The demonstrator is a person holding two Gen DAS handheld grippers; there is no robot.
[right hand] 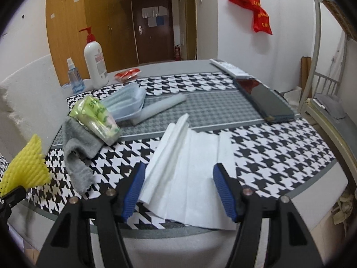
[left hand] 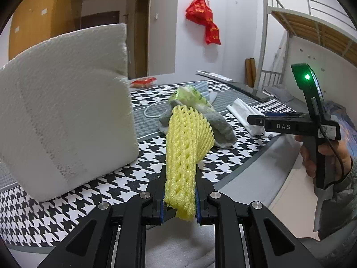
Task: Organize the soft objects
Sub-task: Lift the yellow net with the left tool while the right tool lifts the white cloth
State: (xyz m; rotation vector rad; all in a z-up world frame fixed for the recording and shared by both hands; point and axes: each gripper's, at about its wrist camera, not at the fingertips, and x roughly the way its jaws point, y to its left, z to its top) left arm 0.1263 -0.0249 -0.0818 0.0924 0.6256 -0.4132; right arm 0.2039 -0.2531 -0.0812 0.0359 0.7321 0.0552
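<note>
On the table: a houndstooth cloth (right hand: 256, 147) in black and white with a grey band across its middle covers the grey table (right hand: 312, 192).
Room: white walls, a red bag (right hand: 256, 6) hanging on the wall, a wooden wardrobe (right hand: 89, 17) and dark door at the back, a metal bunk bed (left hand: 312, 22) to the right.
Back of table: a white pump bottle (right hand: 94, 60) beside a small blue spray bottle (right hand: 74, 76), a red packet (right hand: 127, 74), a remote (right hand: 229, 67) and a dark phone (right hand: 267, 102).
Soft objects: a grey cloth (right hand: 78, 154) with a green tissue pack (right hand: 98, 118) lying on it, a white paper towel (right hand: 191, 178) near the front edge, and a large white foam block (left hand: 64, 109) at the left.
Left gripper (left hand: 180, 192): closed tight around the lower end of a yellow foam net (left hand: 187, 143), which fans out above the fingers, lifted off the cloth, just in front of the grey cloth.
Right gripper (right hand: 178, 187): spread wide, empty, its blue pads (right hand: 133, 189) on either side of the paper towel; whether they touch it cannot be told.
Right hand (left hand: 321, 156): wrapped around the upright handle, the tool level and pointing left over the paper towel.
</note>
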